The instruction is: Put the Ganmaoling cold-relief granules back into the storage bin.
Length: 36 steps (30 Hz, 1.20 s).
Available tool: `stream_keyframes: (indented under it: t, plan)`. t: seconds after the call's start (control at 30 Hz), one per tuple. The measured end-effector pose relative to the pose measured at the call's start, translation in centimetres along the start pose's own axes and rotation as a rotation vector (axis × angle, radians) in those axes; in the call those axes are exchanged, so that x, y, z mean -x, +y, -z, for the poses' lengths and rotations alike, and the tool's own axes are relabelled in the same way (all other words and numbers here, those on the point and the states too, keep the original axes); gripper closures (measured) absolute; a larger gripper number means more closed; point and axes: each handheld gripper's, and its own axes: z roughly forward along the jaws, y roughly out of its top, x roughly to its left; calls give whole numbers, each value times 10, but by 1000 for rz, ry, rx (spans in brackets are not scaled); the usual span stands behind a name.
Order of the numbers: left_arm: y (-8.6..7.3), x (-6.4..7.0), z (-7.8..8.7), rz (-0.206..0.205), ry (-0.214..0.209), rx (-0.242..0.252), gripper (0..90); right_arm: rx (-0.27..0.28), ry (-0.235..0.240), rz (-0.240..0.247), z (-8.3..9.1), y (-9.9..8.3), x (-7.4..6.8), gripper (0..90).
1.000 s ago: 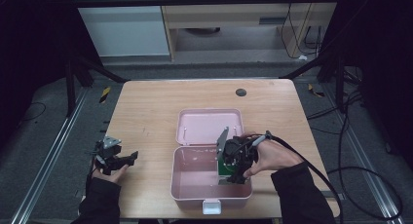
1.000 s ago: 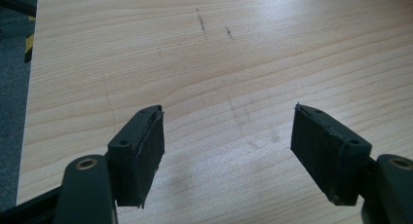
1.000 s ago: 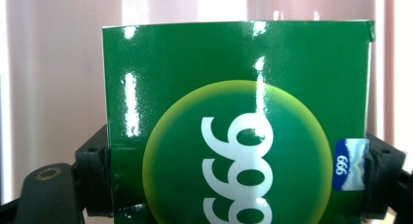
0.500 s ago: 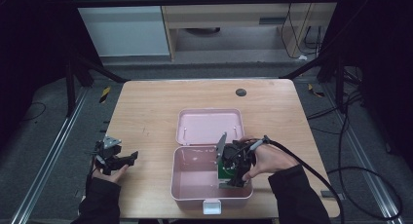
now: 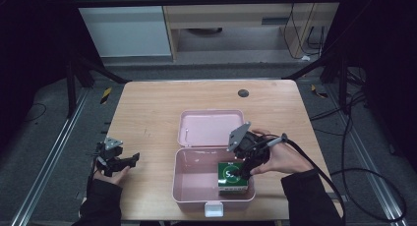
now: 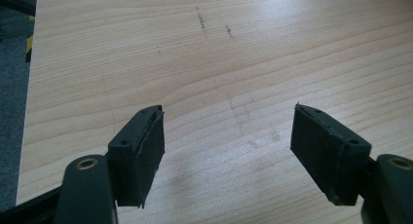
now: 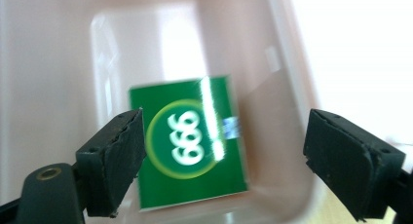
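The green box (image 7: 190, 141) lies flat on the floor of the pink case (image 5: 189, 179), in the corner nearest the person's right hand, with its round emblem and white numerals facing up. In the right gripper view it sits straight ahead of the right gripper (image 7: 226, 160) and just below it, between the lines of the two jaws but shifted toward the left one: that jaw overlaps the box's left edge in the picture, while the right jaw stands well clear, out over the case's wall. The jaws are spread wide apart and hold nothing; whether either pad touches the box cannot be told from the blur. The box's long side runs away from the gripper, so its short width is what lies across the opening, and the spread looks ample for it.

From the high view the right gripper (image 5: 244, 159) hangs over the case, pointed down at the box (image 5: 231, 177), with the case's open lid (image 5: 211, 125) lying flat on the table (image 5: 147, 113) just beyond.

The left gripper (image 6: 226, 160) is far off to the other side, over bare wood near the table's left edge, its jaws also wide apart and empty. The right hand is plainly the nearer one, so any move on the box would likely fall to it.
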Motion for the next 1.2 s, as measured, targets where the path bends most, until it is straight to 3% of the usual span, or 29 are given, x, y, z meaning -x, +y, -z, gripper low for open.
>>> stream_keyframes:
  t: [0.1,0.13,0.17,0.2,0.23,0.27,0.37,0.4,0.47,0.5,0.67,0.77,0.8,0.83,0.9,1.07,1.2]
  plan:
    - [0,0,0,1,0,0,277,70,-78,-35,14,-4,2,150]
    - [0,0,0,1,0,0,277,70,-78,-35,14,-4,2,150]
    - [0,0,0,1,-1,0,277,103,-106,-55,19,-7,2,153]
    - [0,0,0,1,0,-1,277,185,-138,-119,29,-15,5,136]
    - [0,0,0,1,0,-1,277,185,-138,-119,29,-15,5,136]
    - [0,0,0,1,1,-2,277,237,-181,-162,36,-23,6,112]
    - [0,0,0,1,2,-1,277,310,-273,-241,44,-43,8,89]
    - [0,0,0,1,2,-1,277,310,-273,-241,44,-43,8,89]
    - [0,0,0,2,3,0,278,349,-339,-303,48,-58,9,86]
    - [0,0,0,3,3,0,278,397,-391,-377,51,-76,9,86]
    - [0,0,1,5,6,4,304,523,-496,-589,49,-122,8,87]
    - [0,0,0,5,7,-1,323,528,-539,-679,39,-146,9,88]
    - [0,0,0,5,7,-1,329,528,-539,-679,39,-146,9,88]
    - [0,0,0,4,7,-4,336,537,-562,-738,29,-161,10,102]
    - [0,0,-1,4,11,-7,345,514,-564,-786,20,-170,12,98]
    - [-1,-3,0,10,21,-4,367,434,-613,-841,1,-190,16,99]
    - [-2,-5,-1,13,29,-9,366,348,-639,-851,-13,-203,18,91]
